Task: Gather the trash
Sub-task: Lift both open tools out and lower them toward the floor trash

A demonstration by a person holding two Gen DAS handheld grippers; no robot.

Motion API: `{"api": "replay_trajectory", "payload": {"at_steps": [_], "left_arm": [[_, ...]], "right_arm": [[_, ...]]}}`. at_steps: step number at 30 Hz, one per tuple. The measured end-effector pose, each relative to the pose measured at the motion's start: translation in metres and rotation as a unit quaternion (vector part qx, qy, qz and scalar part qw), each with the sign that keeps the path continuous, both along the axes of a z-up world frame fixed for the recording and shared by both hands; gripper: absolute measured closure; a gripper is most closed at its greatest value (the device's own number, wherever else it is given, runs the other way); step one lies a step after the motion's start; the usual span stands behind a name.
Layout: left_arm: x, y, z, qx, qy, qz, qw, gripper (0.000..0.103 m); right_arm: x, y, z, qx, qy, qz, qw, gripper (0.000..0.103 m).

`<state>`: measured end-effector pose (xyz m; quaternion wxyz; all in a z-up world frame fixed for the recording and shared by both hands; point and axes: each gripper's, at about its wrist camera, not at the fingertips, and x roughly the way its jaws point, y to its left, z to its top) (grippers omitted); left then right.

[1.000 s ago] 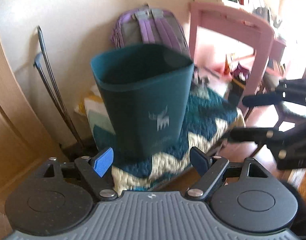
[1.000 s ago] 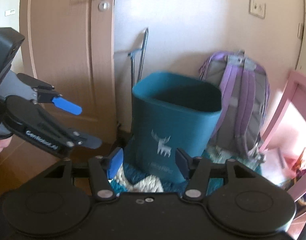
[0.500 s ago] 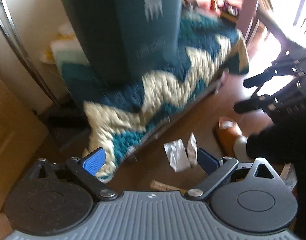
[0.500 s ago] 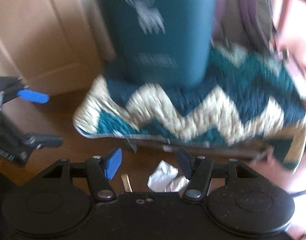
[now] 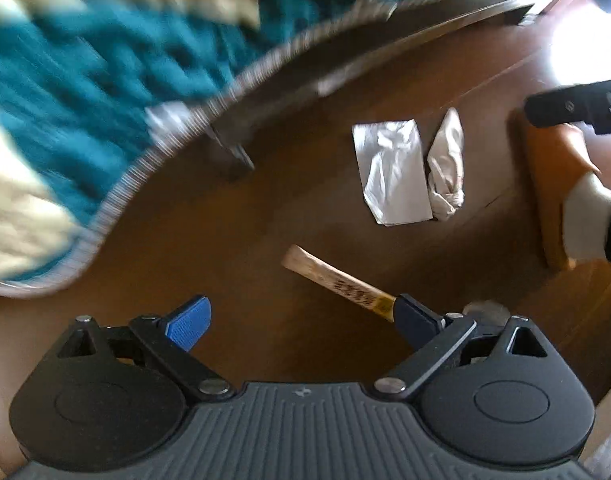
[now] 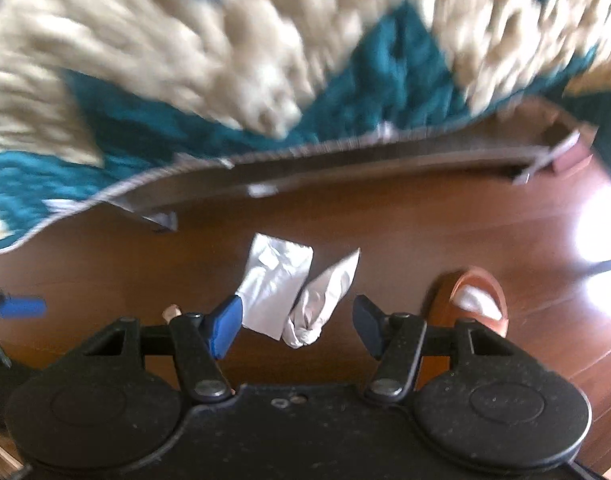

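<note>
No bin or other container shows in either wrist view; all the trash lies loose on the brown wooden floor (image 5: 233, 240).

Three pieces are visible. A flat white paper wrapper (image 5: 391, 172) lies with its long axis running away from the left camera, slightly tilted, and just beside it on the right is a crumpled white wrapper (image 5: 447, 164), narrow at its far end and bunched at its near end. The two look to be touching or nearly so along their edges. Closer to the left gripper (image 5: 301, 320) lies a pale chopstick sleeve (image 5: 339, 282) with dark print (the lettering is too blurred to read), set diagonally from upper left to lower right.

The left gripper's jaws have just been opening and now stand wide apart, nothing pressed between them; the sleeve's near end is hidden behind the right-hand finger (image 5: 415, 322), the rest of it reaching up into the gap.

The right gripper (image 6: 297, 322) also has its jaws apart, gripping nothing. In its view the flat wrapper (image 6: 277, 286) and the crumpled wrapper (image 6: 325, 300) lie just ahead of the gap, the flat one's near corner beside the blue pad (image 6: 225, 326).

A teal and cream zigzag quilt (image 6: 225, 60) hangs over a low edge beyond the trash. A foot in a white sock and tan slipper (image 6: 479, 296) stands to the right.
</note>
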<state>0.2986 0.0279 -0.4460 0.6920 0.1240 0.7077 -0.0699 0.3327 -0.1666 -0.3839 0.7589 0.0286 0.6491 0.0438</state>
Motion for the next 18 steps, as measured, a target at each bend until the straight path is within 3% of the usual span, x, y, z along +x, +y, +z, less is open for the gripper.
{"api": "replay_trajectory", "payload": {"at_steps": [2, 5, 11, 14, 18], "left_arm": [[0.003, 0.005, -0.028, -0.017, 0.029, 0.062, 0.9975, 0.004], [0.004, 0.018, -0.065, -0.045, 0.065, 0.155, 0.9848, 0.004], [-0.004, 0.044, -0.125, -0.06, 0.103, 0.311, 0.9431, 0.004], [-0.006, 0.049, -0.146, -0.07, 0.111, 0.353, 0.9265, 0.004], [-0.007, 0.049, -0.173, -0.068, 0.121, 0.365, 0.9204, 0.004]], "right_arm": [[0.007, -0.004, -0.024, 0.003, 0.024, -0.014, 1.0, 0.043], [0.015, -0.009, -0.059, 0.006, 0.059, -0.026, 0.998, 0.043], [0.019, -0.02, -0.115, 0.031, 0.112, -0.065, 0.991, 0.043], [0.022, -0.017, -0.137, 0.039, 0.119, -0.072, 0.99, 0.043], [0.025, -0.011, -0.163, 0.044, 0.134, -0.072, 0.987, 0.044]]}}
